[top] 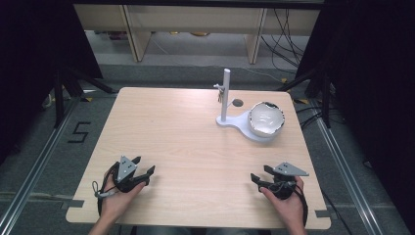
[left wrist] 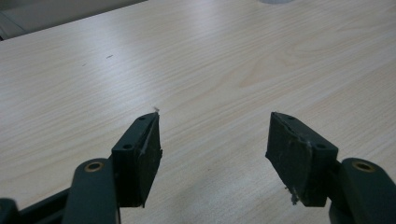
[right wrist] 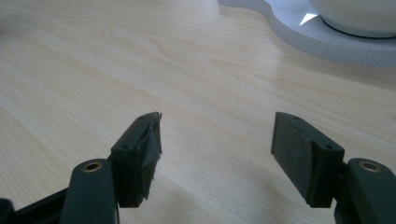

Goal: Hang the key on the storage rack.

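High view: both hands rest at the near edge of the table (top: pixel 195 147). Left gripper (top: pixel 144 174) and right gripper (top: pixel 258 179) both have jaws apart w/ nothing between. The bowl (top: pixel 266 119) sits on the white stand (top: pixel 240 122), well ahead of the right gripper and a bit to its right; far ahead and across from the left one. The stand's post (top: pixel 225 95) is upright, just left of the bowl, w/ a small hook-like bit near its top, too small to tell what.

Left gripper view: left gripper (left wrist: pixel 212 140) spread wide, bare table (left wrist: pixel 196 70) between and beyond the pads. Nothing w/in reach.

Right gripper view: right gripper (right wrist: pixel 215 140) also released, empty. Stand (right wrist: pixel 299 32) and bowl (right wrist: pixel 359 14) lie ahead and to the right, apart from the jaws.

Step, as I judge it: rest or start pose, no reach begun. Next move prob. calls for the right gripper going fwd and up to the bowl rim, jaws kept wide to straddle the wall, w/o knocking the post.
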The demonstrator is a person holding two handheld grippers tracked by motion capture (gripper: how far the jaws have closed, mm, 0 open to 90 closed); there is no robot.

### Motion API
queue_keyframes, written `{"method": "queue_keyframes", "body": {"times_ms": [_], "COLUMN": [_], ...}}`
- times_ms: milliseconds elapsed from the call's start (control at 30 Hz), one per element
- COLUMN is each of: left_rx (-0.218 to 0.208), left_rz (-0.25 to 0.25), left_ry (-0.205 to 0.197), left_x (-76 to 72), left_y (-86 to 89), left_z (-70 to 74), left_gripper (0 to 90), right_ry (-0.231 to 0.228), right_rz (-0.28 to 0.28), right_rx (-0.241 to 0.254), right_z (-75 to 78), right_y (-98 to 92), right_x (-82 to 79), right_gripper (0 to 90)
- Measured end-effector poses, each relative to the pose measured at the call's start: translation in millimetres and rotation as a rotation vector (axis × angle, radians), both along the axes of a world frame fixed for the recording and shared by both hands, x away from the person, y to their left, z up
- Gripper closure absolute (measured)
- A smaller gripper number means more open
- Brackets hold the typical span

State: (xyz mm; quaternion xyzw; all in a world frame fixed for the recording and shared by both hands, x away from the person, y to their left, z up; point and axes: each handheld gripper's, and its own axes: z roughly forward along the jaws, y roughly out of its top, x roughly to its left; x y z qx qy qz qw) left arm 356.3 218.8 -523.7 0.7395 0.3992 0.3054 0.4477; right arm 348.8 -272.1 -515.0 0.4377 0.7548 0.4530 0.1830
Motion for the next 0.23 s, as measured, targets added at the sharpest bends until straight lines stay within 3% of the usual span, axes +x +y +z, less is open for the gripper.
{"method": "queue_keyframes", "body": {"times_ms": [100,233], "left_rx": [0.011,0.020], "left_rz": [0.034,0.028], "left_ry": [-0.007,-0.008], "left_x": [-1.5,-1.6], "left_y": [-0.5,-1.2], "left_z": [0.3,0.3], "left_gripper": [30.9,31.0], "right_ry": [-0.005,-0.004], "right_rz": [0.002,-0.002], "right_rx": [-0.002,0.007], "right_z": [-0.3,-0.4], "right_y": [0.5,0.3], "right_x": [0.0,0.0], "right_gripper": [34.0,34.0]}}
